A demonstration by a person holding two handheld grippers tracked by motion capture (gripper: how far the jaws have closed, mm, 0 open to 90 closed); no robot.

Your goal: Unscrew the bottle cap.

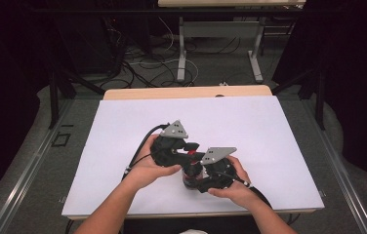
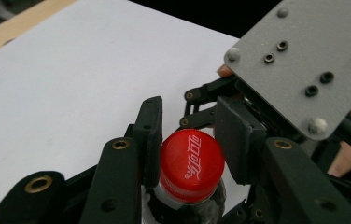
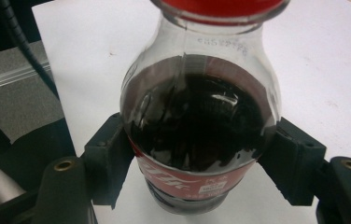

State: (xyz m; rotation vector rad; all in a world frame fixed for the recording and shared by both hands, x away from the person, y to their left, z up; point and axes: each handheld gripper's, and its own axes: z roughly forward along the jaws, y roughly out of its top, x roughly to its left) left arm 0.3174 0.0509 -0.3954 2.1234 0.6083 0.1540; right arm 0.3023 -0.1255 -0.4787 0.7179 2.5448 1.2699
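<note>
From the high view I see my two forearms coming in at the near edge of the tabletop (image 1: 269, 126), which is covered with a white sheet; my hands meet a little nearer than its middle, the two grippers crowded together around a small cola bottle (image 1: 192, 171) that stands upright on the sheet; my right gripper (image 1: 202, 181) sits at the nearer side, low against the bottle; my left gripper (image 1: 187, 155) sits just behind and above it, over the bottle's top.

Along my right gripper (image 3: 197, 158) the jaws are clamped on the bottle (image 3: 197, 126), one pad on each side of its dark, liquid-filled body at the red label band; the bottle's base rests on the white sheet.

Along my left gripper (image 2: 190, 149) the jaws are closed on the red cap (image 2: 191, 164); the left pad presses the cap's side and the right pad sits tight against the other side; the right gripper's grey plate (image 2: 304, 60) lies just beyond.

Farther off, the sheet is bare up to the wooden far edge (image 1: 186, 91); beyond it cables (image 1: 147, 63) lie on the floor beneath another table's legs (image 1: 181, 53).
</note>
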